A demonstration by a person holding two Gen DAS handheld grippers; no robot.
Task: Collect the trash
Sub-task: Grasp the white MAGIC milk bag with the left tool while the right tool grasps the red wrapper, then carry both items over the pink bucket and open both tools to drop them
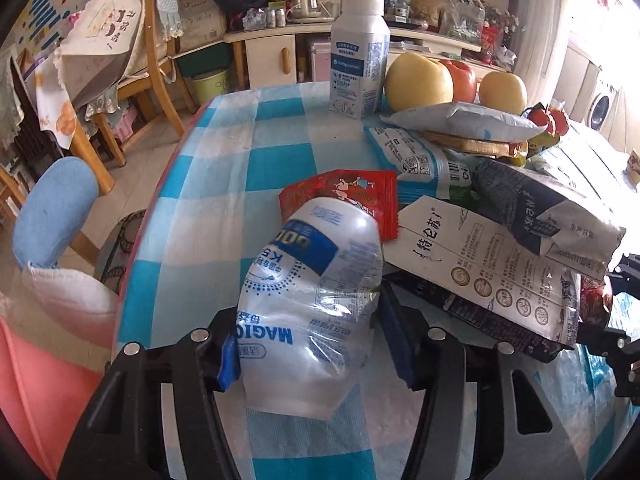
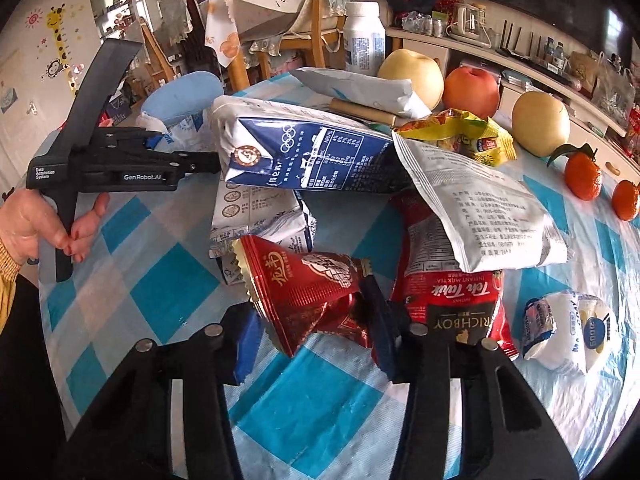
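Checked blue-and-white tabletop (image 1: 224,184), heaped with trash. Left gripper (image 1: 308,354): fingers closed partway onto a crumpled clear plastic bottle (image 1: 316,300), pads pressing both sides, bottle lying beside a red sachet (image 1: 352,196). Right gripper (image 2: 312,334): fingers pinching a red foil wrapper (image 2: 304,284) at the heap's near edge. Behind: flattened milk cartons (image 2: 304,152), white pouch (image 2: 480,208), upright white bottle (image 1: 360,60), apples (image 1: 420,78), tangerines (image 2: 582,176).

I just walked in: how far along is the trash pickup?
Nothing looks collected yet. In hand: the left gripper pinches a crushed plastic bottle, the right gripper a red wrapper. Left: milk cartons, the tea pouch and other packets on the table.
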